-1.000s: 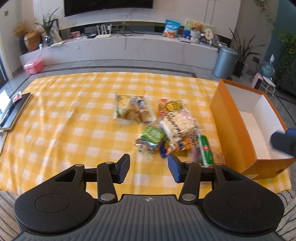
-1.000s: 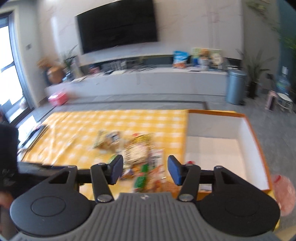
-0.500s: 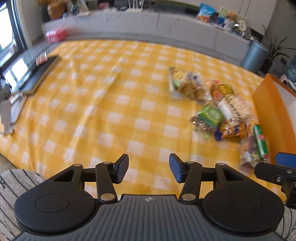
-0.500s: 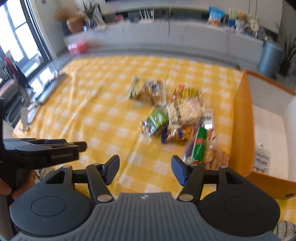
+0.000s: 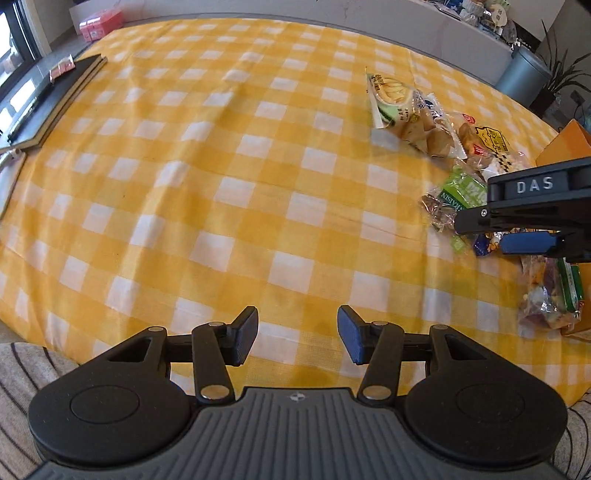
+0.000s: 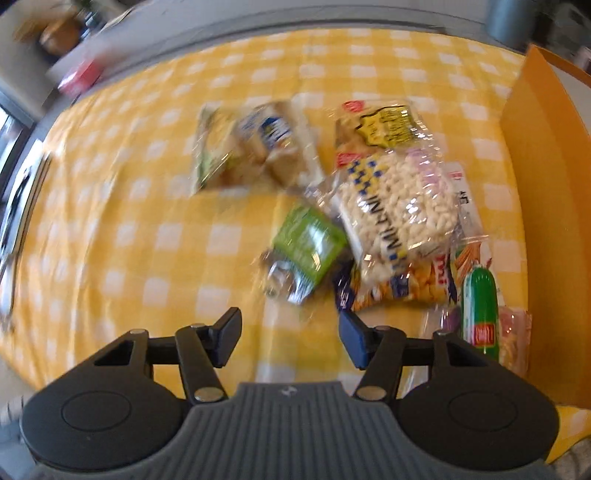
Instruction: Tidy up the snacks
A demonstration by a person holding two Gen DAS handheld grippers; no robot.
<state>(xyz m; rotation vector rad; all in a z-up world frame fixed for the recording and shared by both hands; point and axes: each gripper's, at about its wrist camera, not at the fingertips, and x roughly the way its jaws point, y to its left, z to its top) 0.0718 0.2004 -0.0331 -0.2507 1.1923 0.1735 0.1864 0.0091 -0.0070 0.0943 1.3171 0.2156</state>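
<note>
Cloth (image 5: 207,192) left bare (snack pile (image 6: 391,221), box wall (image 6: 546,206) crowd right).

Yellow checked tablecloth (image 5: 207,155), grey bin (image 5: 522,74) (far corner), sunlit window (image 5: 14,40)

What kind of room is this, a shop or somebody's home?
Most likely a home living or dining room. A table wears a yellow checked tablecloth, a potted plant stands beside a grey bin near a long pale counter, and snack packets lie loose by an orange box.

Yellow-and-white checked tablecloth (image 5: 236,192), green snack packet (image 6: 308,242) (silver ends), orange box (image 6: 546,206).
</note>
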